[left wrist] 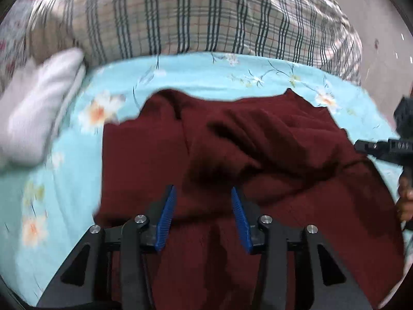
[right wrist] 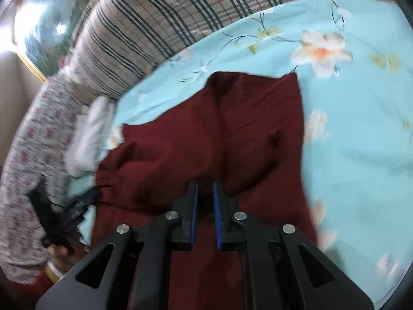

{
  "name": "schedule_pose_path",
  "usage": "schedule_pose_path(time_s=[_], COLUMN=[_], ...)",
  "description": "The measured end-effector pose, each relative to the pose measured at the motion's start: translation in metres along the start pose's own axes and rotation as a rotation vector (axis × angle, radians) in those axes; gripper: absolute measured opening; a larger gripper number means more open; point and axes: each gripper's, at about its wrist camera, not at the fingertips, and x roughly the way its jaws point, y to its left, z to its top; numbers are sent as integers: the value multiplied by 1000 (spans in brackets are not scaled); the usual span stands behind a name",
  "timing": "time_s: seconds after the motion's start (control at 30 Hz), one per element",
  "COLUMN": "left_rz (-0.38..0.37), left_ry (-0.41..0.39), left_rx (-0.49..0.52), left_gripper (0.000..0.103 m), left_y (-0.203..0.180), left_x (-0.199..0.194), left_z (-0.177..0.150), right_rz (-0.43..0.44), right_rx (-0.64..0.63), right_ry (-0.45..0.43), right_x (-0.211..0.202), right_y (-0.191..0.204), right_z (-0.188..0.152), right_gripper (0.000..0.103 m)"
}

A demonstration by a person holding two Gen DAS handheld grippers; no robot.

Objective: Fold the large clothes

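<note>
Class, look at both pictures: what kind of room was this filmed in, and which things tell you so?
Most likely a bedroom. The dark red garment lies on a floral blue bedsheet, with a checked quilt bunched behind it and a white pillow at one side.

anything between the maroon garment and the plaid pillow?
Only bare blue floral sheet. The left wrist view shows the strip running between the maroon garment and the plaid pillow; the right wrist view agrees.
</note>
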Motion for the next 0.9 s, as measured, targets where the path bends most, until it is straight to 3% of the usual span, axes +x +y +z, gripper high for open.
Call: schedule_pose_path(time_s=[0.1,0.17,0.2,0.23,0.43,0.47,0.5,0.53,0.6,0.67,0.77,0.83,0.9], left_rz=[-73,-181,-229,-257,-399,-418,-432,-446,-466,-481,-500,-501,-517], left_ry=[36,56,67,71,75,81,91,97,109,113,81,67,74], left_rx=[-116,-237,-294,-331,-471,-481,-496,-508,-536,-574,-617,-632,-636], left_gripper=[49,51,51,51,55,58,58,59,60,62,66,69,69], left_y=[5,12,15,17,20,20,20,19,21,27,37,43,46], left_x=[-7,-8,-7,-5,16,21,28,34,44,51,50,48,51], left_z=[-12,-20,-21,-21,-3,2,7,10,16,21,23,23,22], right_rz=[97,152,181,200,224,210,200,208,237,256,351,274,158], right_rx=[90,157,184,204,325,330,330,334,330,284,181,96,45], right_ry=[6,10,4,-4,-36,-32,-22,-15,-18,-43,-62,-13,99], right_x=[7,19,26,32,61,65,69,70,65,51,25,21,31], right_y=[3,6,8,10,11,11,11,11,12,17,27,30,25], right_z=[-14,-22,-23,-23,-12,-10,-7,-5,-2,2,1,-5,-19], right_gripper=[16,34,49,55,56,55,41,20,3,3,3,3,3])
